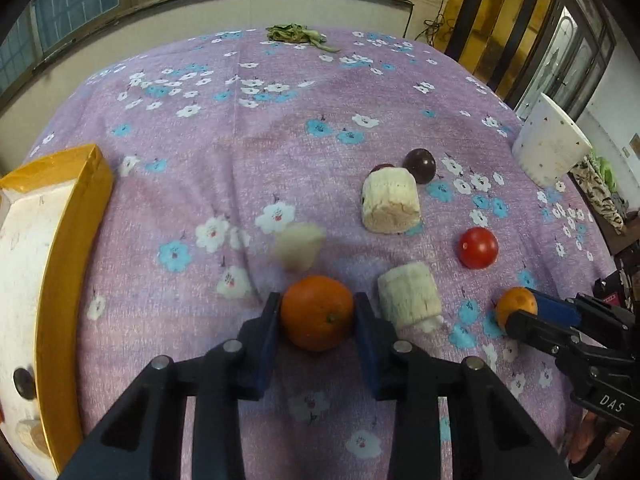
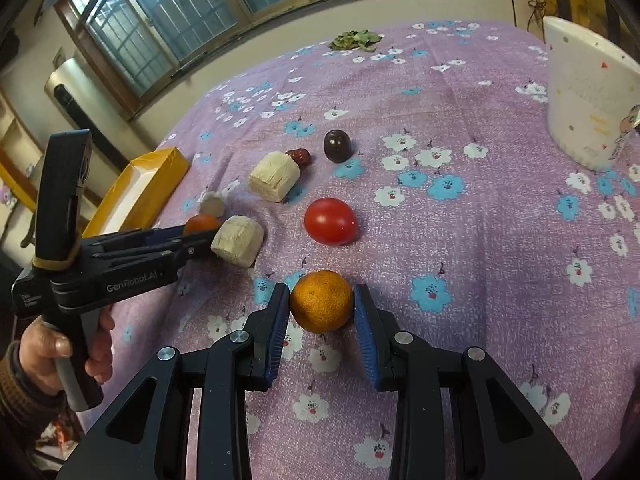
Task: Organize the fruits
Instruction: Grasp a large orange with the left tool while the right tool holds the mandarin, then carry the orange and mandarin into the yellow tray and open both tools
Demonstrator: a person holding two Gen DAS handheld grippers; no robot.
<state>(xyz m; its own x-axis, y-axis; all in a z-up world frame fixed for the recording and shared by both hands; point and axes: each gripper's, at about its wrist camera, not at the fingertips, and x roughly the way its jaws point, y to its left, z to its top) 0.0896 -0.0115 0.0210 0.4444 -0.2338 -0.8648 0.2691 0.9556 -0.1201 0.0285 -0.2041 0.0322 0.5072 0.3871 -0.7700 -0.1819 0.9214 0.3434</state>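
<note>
Barred windows (image 2: 168,20) along far wall, pale daylight; table under purple floral cloth (image 1: 280,128); gold-striped panel (image 1: 500,12) right.

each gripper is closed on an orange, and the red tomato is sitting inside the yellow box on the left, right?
Not quite. The red tomato lies loose on the purple cloth, outside the yellow box; the right wrist view shows it. The left gripper and right gripper do each hold an orange.
</note>
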